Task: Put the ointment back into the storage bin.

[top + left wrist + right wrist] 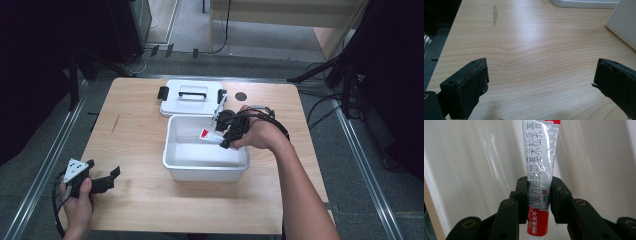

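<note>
Wooden bench [135, 135] under my left hand-held gripper [102, 181], jaws wide, idle. Right hand-held gripper [223, 137] pinches ointment tube [539, 177] inside white bin [200, 172]. Risk: tube snags the bin wall if I release tilted.

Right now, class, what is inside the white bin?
Inside the bin hangs a red-and-white tube, clamped by the right gripper over the pale floor. The hand and gripper cover the far right corner, so anything there cannot be seen.
</note>
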### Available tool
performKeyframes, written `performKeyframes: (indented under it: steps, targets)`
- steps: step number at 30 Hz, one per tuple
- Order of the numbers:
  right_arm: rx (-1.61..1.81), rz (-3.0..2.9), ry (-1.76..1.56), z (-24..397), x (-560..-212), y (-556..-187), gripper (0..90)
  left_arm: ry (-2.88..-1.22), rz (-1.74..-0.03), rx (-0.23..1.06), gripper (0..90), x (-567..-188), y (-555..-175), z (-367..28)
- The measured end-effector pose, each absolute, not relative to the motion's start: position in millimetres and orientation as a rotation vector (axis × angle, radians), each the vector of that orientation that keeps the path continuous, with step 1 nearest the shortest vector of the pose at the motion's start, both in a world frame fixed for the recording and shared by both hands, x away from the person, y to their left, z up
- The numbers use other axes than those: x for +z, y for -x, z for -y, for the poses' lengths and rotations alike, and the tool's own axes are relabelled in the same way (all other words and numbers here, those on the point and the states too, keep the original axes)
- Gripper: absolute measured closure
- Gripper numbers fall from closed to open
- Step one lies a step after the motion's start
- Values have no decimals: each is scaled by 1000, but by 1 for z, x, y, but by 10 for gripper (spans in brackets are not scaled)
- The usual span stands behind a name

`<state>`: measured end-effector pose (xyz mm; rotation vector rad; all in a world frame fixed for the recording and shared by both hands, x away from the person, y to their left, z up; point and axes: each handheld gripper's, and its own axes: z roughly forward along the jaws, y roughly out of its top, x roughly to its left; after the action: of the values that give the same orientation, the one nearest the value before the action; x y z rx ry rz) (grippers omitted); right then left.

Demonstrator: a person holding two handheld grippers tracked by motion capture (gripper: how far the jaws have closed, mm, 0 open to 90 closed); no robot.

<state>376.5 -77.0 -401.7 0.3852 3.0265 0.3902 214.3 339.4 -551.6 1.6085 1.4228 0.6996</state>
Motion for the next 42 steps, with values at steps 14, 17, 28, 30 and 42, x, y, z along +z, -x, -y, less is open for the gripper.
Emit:
performKeyframes:
  steps: [14, 17, 28, 30, 42]
  targets:
    - [295, -3079, -371, 69, -428, -375, 717, -1613, -1421, 702, 1, -552, -214, -340]
    - [263, -3086, -367, 67, -433, -376, 718, -1613, -1423, 701, 1, -552, -214, -339]
    - [208, -3095, -377, 59, -443, -377, 718, -1615, -1421, 702, 1, -551, -214, -339]
    - [192, -3093, -388, 57, -444, -376, 717, -1616, -1421, 702, 1, -551, -215, -339]
    - [112, -3070, -367, 52, -453, -377, 717, -1614, -1422, 699, 1, -551, -215, -339]
